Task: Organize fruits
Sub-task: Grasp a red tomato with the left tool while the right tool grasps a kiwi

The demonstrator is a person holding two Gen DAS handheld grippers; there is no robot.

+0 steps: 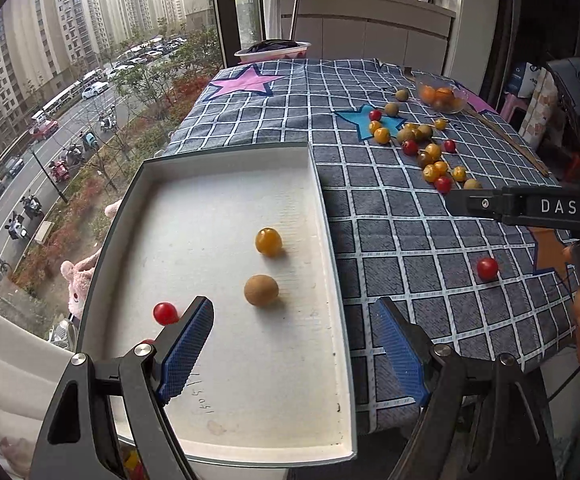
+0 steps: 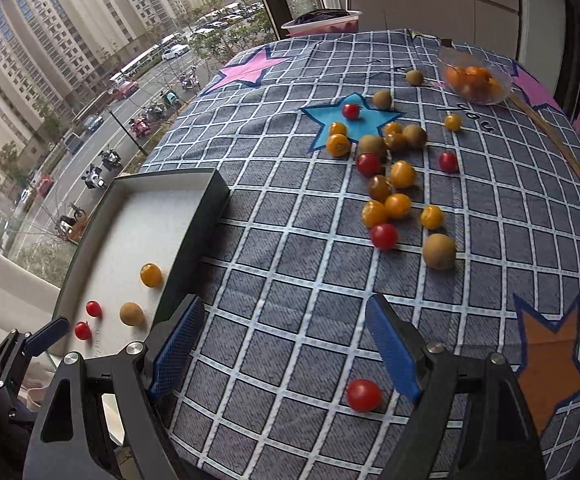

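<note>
A white tray [image 1: 194,420] with dark sides lies on the table's left edge. In it are a yellow tomato [image 1: 268,241], a brown longan [image 1: 261,289] and two red tomatoes [image 1: 165,313]. My left gripper [image 1: 294,344] is open and empty above the tray's near right part. My right gripper [image 2: 286,344] is open and empty over the cloth; a lone red tomato [image 2: 363,395] lies close to its right finger [image 2: 390,348]. A loose pile of mixed fruit [image 2: 394,188] lies farther back. The tray also shows in the right wrist view [image 2: 198,216].
A glass bowl of orange fruit [image 2: 475,77] stands at the back right beside a long wooden stick [image 2: 562,152]. A pink basin [image 2: 322,24] stands at the far edge. The checked cloth [image 2: 290,208] covers the table. A window runs along the left.
</note>
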